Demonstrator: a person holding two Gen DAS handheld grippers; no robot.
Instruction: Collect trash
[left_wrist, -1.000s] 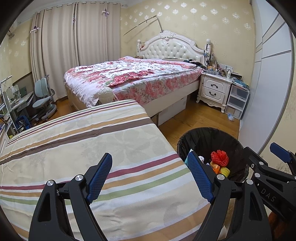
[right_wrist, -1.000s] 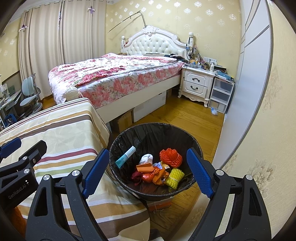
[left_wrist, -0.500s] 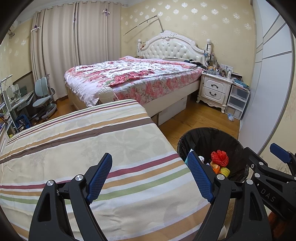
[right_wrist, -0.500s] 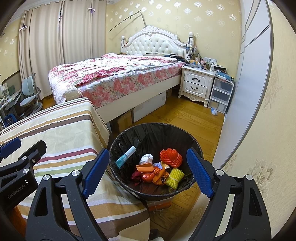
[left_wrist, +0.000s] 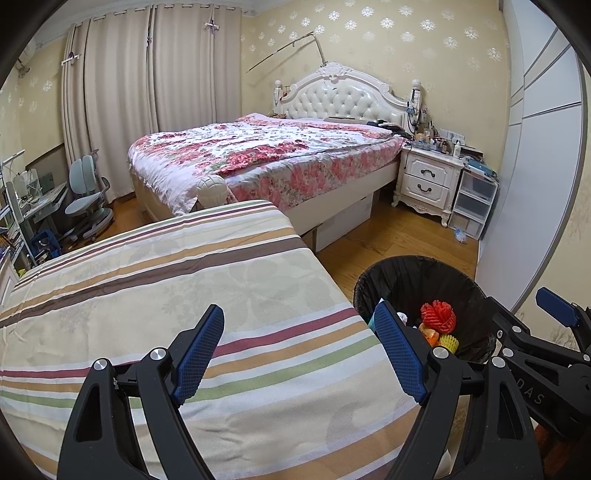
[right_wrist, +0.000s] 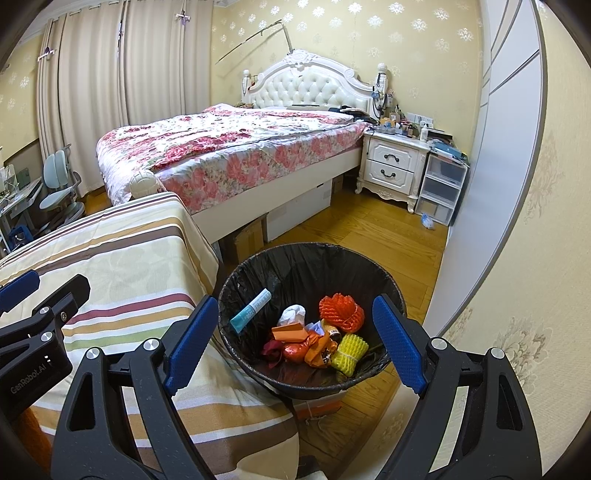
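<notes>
Left wrist view is showing the left gripper (left_wrist: 299, 354) with its blue pads spread wide and nothing between them, hanging over the striped bedspread (left_wrist: 177, 295). Right wrist view is showing the right gripper (right_wrist: 291, 339) equally released and empty, its pads framing the trash bin (right_wrist: 369, 266) from above without touching it.

Inside the black liner, the trash is lying in a loose heap at the bottom: an orange net ball (right_wrist: 341, 312), a yellow foam net (right_wrist: 349, 354), a blue-capped tube (right_wrist: 251, 312) leaning on the near-left wall, a white crumpled tissue (right_wrist: 291, 315) and orange wrappers (right_wrist: 291, 334).

Judging by this, the collecting is looking largely done: the striped bedspread is showing no litter. A small pale scrap (right_wrist: 426, 220) is lying on the wooden floor (right_wrist: 369, 229) by the plastic drawers (right_wrist: 441, 188), and it may be what is left.

For moving, the bin is standing tight against the bedspread's hanging corner on its left, with the curved white wardrobe door (right_wrist: 495, 166) near on its right. Open floor is running beyond the bin toward the nightstand (right_wrist: 393, 166), between the floral bed (right_wrist: 229, 147) and the door.
</notes>
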